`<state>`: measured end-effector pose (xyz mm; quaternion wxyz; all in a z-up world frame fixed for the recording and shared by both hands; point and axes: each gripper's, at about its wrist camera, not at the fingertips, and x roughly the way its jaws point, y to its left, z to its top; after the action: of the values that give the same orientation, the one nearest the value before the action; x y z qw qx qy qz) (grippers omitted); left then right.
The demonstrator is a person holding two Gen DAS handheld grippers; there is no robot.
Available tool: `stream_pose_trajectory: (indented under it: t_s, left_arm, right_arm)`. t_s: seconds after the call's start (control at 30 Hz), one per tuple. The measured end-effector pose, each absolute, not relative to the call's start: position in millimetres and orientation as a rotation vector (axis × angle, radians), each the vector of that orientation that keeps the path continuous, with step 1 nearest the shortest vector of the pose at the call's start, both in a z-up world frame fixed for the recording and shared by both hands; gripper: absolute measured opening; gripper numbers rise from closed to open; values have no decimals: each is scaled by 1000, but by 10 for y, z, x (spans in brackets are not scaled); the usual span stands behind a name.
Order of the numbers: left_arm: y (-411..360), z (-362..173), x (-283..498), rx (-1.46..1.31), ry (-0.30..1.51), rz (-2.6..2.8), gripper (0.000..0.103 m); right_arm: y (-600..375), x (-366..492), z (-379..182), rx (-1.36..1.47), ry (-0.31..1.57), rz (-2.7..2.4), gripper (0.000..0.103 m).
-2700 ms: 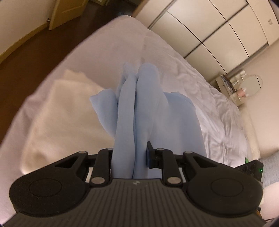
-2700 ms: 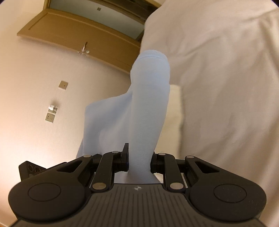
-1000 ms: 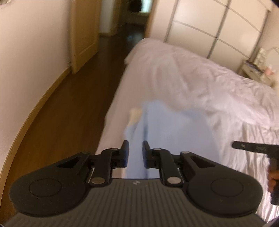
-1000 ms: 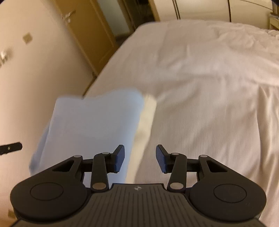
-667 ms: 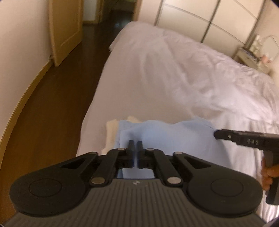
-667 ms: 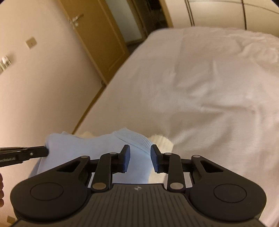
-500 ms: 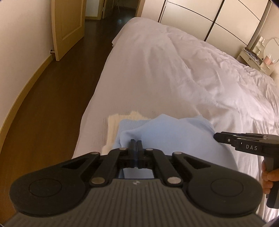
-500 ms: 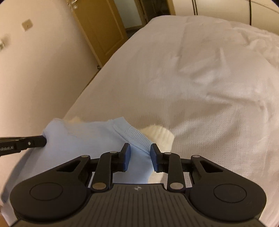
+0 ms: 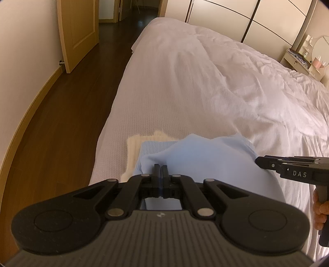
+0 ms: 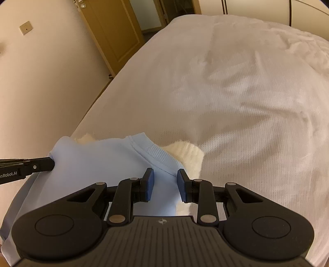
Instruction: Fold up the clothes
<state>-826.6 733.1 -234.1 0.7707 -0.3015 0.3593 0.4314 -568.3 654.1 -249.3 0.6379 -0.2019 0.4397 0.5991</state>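
Note:
A light blue garment (image 9: 205, 158) lies folded on top of a cream knitted garment (image 9: 133, 147) at the near left corner of the bed. My left gripper (image 9: 160, 167) is shut, its tips over the blue garment's near left part; whether it pinches cloth I cannot tell. My right gripper (image 10: 163, 174) is open, its blue pads either side of the blue garment's (image 10: 98, 164) ribbed collar edge. The cream garment (image 10: 187, 154) sticks out past the collar. Each gripper shows in the other's view, the right (image 9: 287, 166) and the left (image 10: 26, 166), at the garment's sides.
The white bed cover (image 9: 195, 86) stretches away ahead, rumpled to the right. A dark wood floor (image 9: 67, 106) and an open door (image 9: 78, 35) lie left of the bed. Wardrobe doors (image 9: 236, 18) stand beyond it, a dressing table (image 9: 304, 57) at far right.
Both grippers had held the blue garment up; it now lies on the cream one. The left gripper closed from open about a second ago. The right gripper stays open near the collar.

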Motion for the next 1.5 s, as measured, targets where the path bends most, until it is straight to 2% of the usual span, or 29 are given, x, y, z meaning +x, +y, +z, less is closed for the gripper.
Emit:
stream_pose_trajectory:
  t_s: [0.53,0.7,0.87,1.0,1.13,1.33,1.5]
  left_arm:
    - [7286,-2299,-8187,-605,807,963,2]
    - [6869,-1938,-8510,-621,714,963,3]
    - [6241,-1823,-8774,-616,772,944,3]
    - [5943,-2020,-8779,-619,836,924,4]
    - [5888,-2306,-8717,-646,902,965,4]
    - [5798,-2057,-8723,-650,883,1017,4]
    - [5797,-2267,-8618,-753,940,1101,3]
  right_arm:
    - [6526,-5728,-2474,-489,994,1352,32]
    - [6173,-5774,-2204,-441,929,1367,36]
    - [5467,-6107,-1956,-452,927,1453,37]
    - [5026,-6518,-1997,-478,944,1502,36]
    - [4985,-6761,-2340,-617,984,1491,36]
    - [4897,-6751,-2137,-592,969,1487,36]
    - [4868,-6740,-2285,-650,1030,1488,39]
